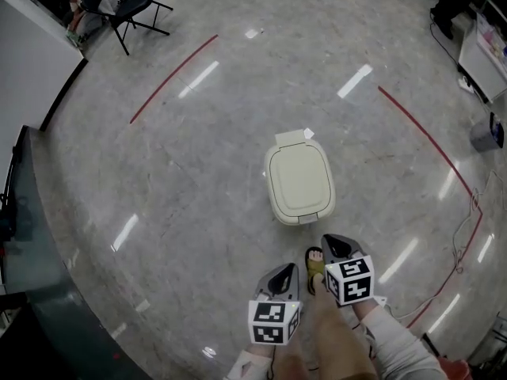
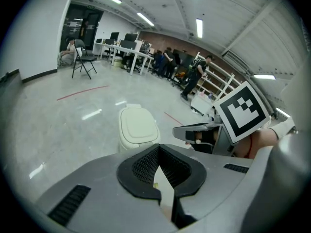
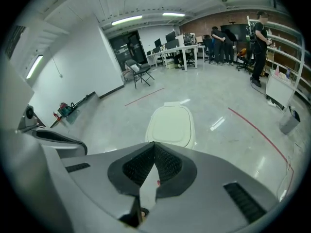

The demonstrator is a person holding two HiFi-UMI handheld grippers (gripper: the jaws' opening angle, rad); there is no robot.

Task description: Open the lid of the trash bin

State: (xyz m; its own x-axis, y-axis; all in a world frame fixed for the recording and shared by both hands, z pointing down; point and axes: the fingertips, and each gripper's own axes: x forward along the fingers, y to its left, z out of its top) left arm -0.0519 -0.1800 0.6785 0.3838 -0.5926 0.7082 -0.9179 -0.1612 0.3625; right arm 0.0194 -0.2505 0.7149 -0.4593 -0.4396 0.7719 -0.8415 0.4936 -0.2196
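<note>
- Standing alone on the floor (image 1: 182, 212) is one cream bin (image 1: 299, 182), upright and straight ahead of the person.
- Its one lid (image 1: 299, 174) lies flat and shut, with nothing touching it.
- Two grippers are held low, near the bin's closer edge but apart from it.
- The left gripper (image 1: 283, 269) has its jaws closed together with nothing between them. It is the farther of the two from the bin.
- The right gripper (image 1: 331, 242) is likewise closed and empty. Its tip is just short of the bin's near right corner.
- Each gripper carries one marker cube, two in all.
- One sandalled foot (image 1: 315, 262) shows between the grippers.
- Two red lines mark the floor, one (image 1: 174, 77) beyond the bin to the left and one (image 1: 432, 145) to its right.
- One folding chair (image 1: 135, 10) stands well beyond the bin, at far left.
</note>
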